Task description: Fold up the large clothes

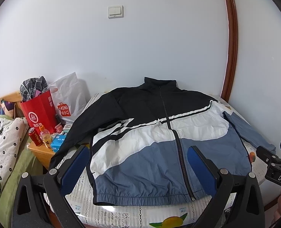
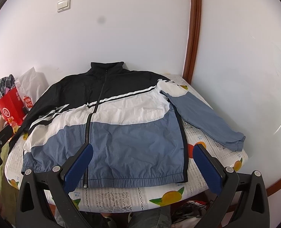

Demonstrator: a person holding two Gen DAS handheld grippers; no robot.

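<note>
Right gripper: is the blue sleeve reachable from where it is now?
Probably yes. The right gripper is open and empty, and the blue sleeve lies uncovered on the table, ahead to its right.

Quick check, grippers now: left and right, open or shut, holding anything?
Left gripper: open, holding nothing, poised above the jacket.
Right gripper: open, holding nothing, above the jacket's hem.

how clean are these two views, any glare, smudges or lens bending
Left wrist view: even soft light, sharp jacket, fisheye bends the door frame into an arc, dark vignette corners. Right wrist view: a grey smudge floats on the wall and hazy glare streaks wash the right side; same bending.
</note>
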